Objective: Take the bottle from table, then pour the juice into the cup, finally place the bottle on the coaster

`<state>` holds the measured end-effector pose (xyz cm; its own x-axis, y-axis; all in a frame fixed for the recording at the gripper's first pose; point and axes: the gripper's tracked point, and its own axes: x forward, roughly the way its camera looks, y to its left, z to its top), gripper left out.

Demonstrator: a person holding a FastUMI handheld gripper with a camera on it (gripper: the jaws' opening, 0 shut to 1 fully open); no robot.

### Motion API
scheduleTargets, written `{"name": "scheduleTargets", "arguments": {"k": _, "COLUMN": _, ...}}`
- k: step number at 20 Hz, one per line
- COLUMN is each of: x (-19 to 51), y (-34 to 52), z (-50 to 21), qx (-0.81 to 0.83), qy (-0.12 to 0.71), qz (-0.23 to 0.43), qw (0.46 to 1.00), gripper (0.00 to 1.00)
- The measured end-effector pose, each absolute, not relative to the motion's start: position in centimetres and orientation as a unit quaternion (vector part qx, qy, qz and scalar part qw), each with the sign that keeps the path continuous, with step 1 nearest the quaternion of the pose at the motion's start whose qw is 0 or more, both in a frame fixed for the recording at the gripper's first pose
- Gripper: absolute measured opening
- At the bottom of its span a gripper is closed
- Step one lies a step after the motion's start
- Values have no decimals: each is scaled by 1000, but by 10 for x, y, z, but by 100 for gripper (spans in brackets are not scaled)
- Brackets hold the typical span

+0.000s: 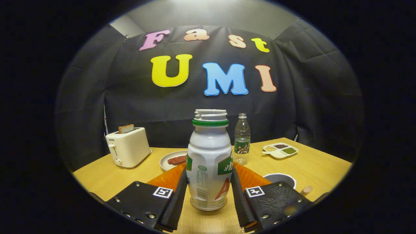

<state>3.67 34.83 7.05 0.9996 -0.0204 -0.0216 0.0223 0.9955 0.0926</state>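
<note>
On the bench (pixel 312 165), a toaster (pixel 128 147) is standing at the left, then a plate (pixel 172 160). The hand-held gripper (pixel 209 190) is closing both fingers on the uncapped, upright bottle (pixel 209 162). A water bottle (pixel 242 139), a cup (pixel 280 178) and a divided dish (pixel 280 150) are sitting to the right.

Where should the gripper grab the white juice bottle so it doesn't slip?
Probably at the bottle's pinched-in waist, coming straight from the front. It stands upright with no cap, so a level squeeze is safest. The gripper already has a finger on each side.
</note>
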Motion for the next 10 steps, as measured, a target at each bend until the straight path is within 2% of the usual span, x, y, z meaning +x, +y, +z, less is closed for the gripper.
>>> {"name": "scheduleTargets", "arguments": {"k": 10, "x": 68, "y": 362, "z": 47, "qx": 16, "qy": 37, "qz": 0, "qw": 999, "gripper": 67}}
